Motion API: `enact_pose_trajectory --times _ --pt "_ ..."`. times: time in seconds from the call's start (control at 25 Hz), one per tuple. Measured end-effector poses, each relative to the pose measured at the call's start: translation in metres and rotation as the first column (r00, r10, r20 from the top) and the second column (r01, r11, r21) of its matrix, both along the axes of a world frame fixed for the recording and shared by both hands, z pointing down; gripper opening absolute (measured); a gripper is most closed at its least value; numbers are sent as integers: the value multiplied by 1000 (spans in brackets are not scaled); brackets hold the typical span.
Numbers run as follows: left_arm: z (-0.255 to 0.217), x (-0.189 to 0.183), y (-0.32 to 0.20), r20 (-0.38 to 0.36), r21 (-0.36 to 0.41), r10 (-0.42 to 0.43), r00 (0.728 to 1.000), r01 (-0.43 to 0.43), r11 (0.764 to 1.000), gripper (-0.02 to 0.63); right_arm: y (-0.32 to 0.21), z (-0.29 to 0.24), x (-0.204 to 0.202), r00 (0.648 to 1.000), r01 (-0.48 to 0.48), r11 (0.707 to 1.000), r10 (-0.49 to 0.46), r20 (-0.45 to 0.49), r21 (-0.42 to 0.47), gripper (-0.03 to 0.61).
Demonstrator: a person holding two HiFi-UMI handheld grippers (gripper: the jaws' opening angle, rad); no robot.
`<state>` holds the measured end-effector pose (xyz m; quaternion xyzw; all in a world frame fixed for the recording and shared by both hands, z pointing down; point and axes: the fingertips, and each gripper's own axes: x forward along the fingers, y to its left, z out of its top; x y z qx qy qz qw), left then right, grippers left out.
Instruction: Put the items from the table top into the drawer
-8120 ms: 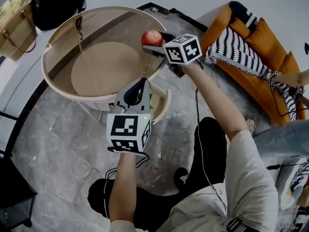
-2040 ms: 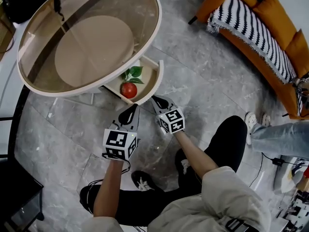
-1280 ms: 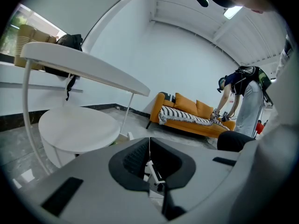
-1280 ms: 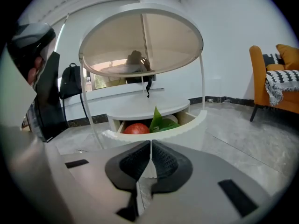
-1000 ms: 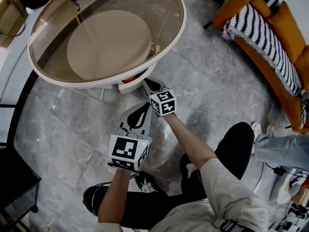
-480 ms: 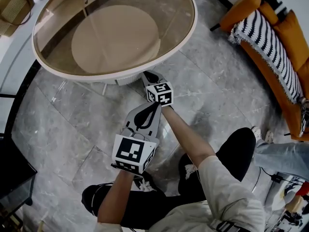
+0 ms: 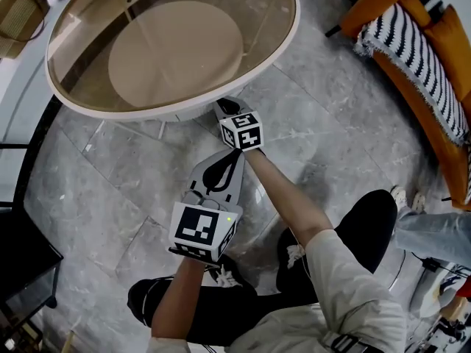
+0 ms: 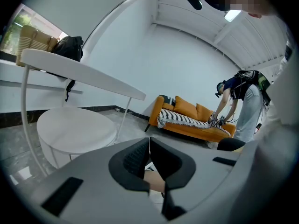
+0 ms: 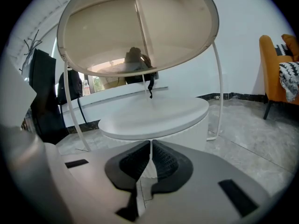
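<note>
The round glass-topped table (image 7: 293, 31) fills the upper left of the head view. Its white lower drum (image 9: 154, 118), which houses the drawer, shows no open drawer in any view. The red apple and green leaves are out of sight. My right gripper (image 7: 222, 107) is shut with nothing between its jaws. Its tips reach under the table's rim, right at the drum's front. In the right gripper view, the right gripper (image 9: 151, 143) points at the drum's side wall. My left gripper (image 7: 238, 156) hangs back over the floor, shut and holding nothing, beside my right forearm.
An orange sofa (image 7: 441, 65) with a striped blanket stands at the right. Another person's legs (image 7: 434, 223) are at the right edge, and that person (image 8: 238, 97) bends over the sofa. A wicker bag (image 7: 18, 9) sits at the top left. Dark furniture (image 7: 22, 271) is at the left.
The drawer, open with the apple and leaves inside two seconds ago, now looks pushed in. My right gripper has moved toward the table's base. My left gripper stayed put.
</note>
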<state>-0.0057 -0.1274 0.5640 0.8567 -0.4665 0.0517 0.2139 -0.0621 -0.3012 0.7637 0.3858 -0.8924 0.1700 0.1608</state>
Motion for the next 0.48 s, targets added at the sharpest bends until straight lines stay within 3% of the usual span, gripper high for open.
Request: enact_pose_trajectory --times 0.24,0.48 --pt "2 3 -6 41 26 -5 999 4 1000 21 15 -18 5 999 32 999 -32 10 41 41" --pt "-7 -14 -28 83 24 -45 996 43 999 21 16 -31 15 999 38 999 -39 34 17 41"
